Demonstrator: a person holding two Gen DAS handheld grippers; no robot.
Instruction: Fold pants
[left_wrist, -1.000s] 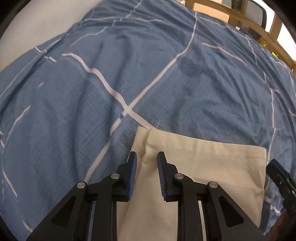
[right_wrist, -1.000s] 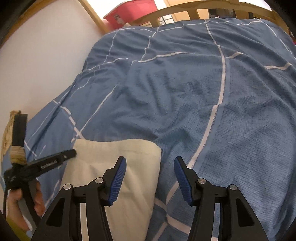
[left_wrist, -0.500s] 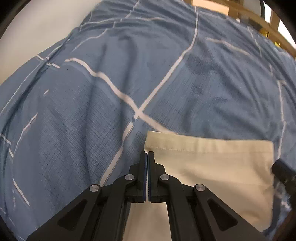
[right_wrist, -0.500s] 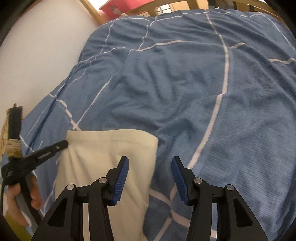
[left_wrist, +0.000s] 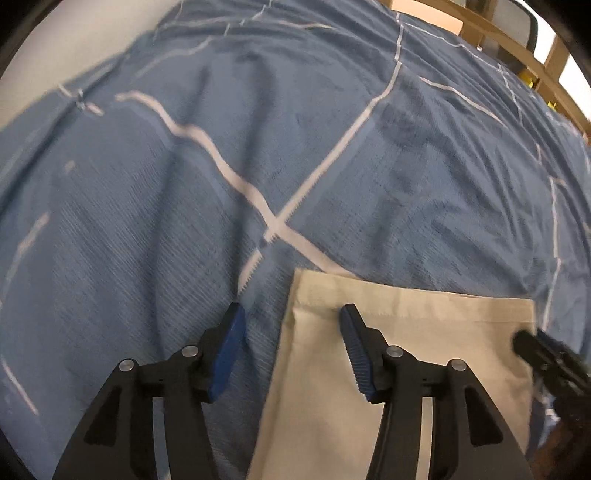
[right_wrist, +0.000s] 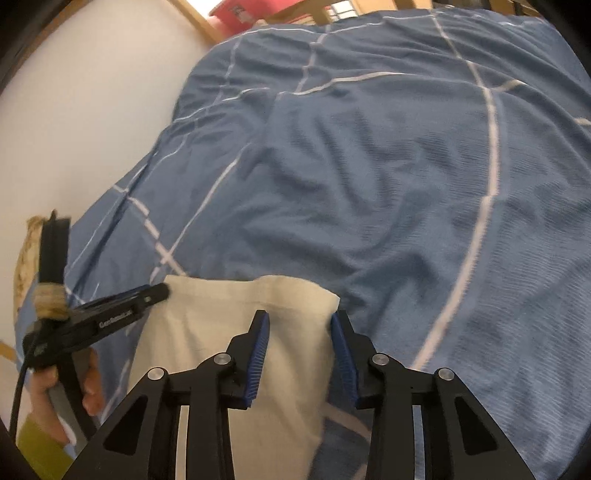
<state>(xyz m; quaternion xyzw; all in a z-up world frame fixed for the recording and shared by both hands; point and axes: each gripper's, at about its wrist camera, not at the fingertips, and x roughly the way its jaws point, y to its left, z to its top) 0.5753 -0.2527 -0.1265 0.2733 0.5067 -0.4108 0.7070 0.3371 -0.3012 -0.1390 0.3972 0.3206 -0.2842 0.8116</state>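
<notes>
Cream pants (left_wrist: 406, 354) lie flat on a blue bedspread, their hemmed far edge straight across. My left gripper (left_wrist: 291, 317) is open and straddles the pants' left corner, one finger on the bedspread, the other over the cloth. In the right wrist view the pants (right_wrist: 221, 325) show at lower left. My right gripper (right_wrist: 299, 321) is open and straddles their right corner. The left gripper (right_wrist: 147, 295) shows there at the pants' left edge, held by a hand. The right gripper's tip (left_wrist: 532, 343) shows at the pants' right edge in the left wrist view.
The blue bedspread (left_wrist: 332, 147) with white lines covers the bed and is wrinkled. A white wall (right_wrist: 74, 92) runs along the left side. A wooden bed frame (left_wrist: 498, 40) stands at the far end, with a red box (right_wrist: 255, 14) behind it.
My left gripper shut on the pants' left corner half a second ago and has now opened wide. My right gripper moved left, so its jaws now straddle the right corner.
</notes>
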